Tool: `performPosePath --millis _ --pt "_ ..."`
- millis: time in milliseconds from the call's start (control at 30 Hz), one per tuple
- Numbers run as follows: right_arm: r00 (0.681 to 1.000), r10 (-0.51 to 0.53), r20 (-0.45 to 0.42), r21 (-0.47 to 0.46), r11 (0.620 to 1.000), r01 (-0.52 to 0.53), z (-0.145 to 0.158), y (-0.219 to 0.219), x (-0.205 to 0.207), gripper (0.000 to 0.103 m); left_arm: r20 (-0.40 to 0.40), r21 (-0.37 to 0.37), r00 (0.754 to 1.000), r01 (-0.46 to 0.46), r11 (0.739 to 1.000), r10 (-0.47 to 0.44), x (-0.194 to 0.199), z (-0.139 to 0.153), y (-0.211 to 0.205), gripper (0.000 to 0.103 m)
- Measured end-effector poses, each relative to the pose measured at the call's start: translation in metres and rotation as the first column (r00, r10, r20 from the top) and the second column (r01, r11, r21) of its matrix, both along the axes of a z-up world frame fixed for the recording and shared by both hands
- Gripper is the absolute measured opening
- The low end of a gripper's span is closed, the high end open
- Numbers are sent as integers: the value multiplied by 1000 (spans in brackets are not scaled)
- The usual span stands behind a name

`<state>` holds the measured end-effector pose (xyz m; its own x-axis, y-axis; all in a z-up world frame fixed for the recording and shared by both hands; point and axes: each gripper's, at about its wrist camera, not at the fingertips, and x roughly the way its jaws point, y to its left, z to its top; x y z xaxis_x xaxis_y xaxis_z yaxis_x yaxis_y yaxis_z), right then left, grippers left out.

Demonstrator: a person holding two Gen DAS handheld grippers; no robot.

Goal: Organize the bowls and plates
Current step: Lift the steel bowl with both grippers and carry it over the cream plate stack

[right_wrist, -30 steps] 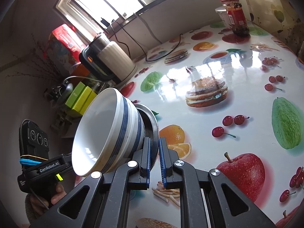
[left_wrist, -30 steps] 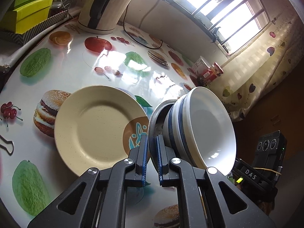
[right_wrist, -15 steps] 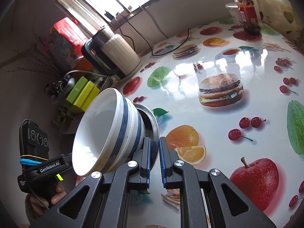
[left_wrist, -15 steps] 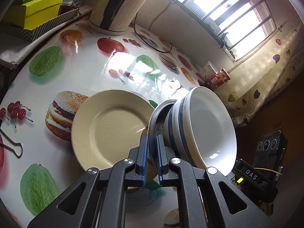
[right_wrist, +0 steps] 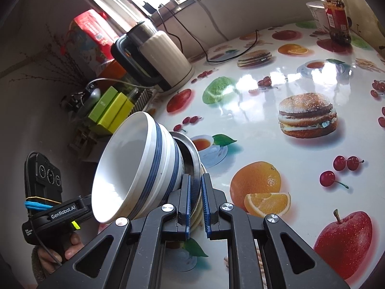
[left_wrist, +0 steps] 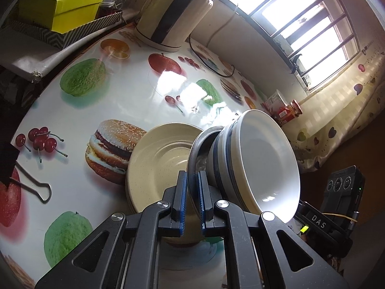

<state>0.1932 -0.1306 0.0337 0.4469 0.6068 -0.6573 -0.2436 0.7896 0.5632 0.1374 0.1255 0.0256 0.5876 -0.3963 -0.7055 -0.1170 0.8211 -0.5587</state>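
Both grippers clamp the rim of a metal plate (left_wrist: pixel 199 142) that carries a stack of white bowls with blue stripes (left_wrist: pixel 262 168). My left gripper (left_wrist: pixel 192 202) is shut on the plate rim from one side. My right gripper (right_wrist: pixel 196 204) is shut on the same metal plate (right_wrist: pixel 192 154) from the opposite side, with the bowl stack (right_wrist: pixel 134 168) to its left. The stack hangs just above a cream plate (left_wrist: pixel 156 166) that lies on the fruit-print table (left_wrist: pixel 120 101). The cream plate is mostly hidden in the right wrist view.
An electric kettle (left_wrist: pixel 170 16) with its cord stands at the table's back, beside yellow-green boxes (left_wrist: pixel 65 12). A jar (right_wrist: pixel 334 16) and a cup (right_wrist: pixel 317 14) stand at the far corner. A binder clip (left_wrist: pixel 36 187) lies near the left edge.
Both grippers have carried the metal plate and bowls sideways over the cream plate, which now sits directly under the stack. The grips have not changed.
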Motion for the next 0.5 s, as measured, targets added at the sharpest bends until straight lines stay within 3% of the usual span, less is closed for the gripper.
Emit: performPosePath --millis 500 --pt "998 56 -23 -8 998 -57 -12 29 13 11 -30 -2 998 -46 999 46 0 -13 22 7"
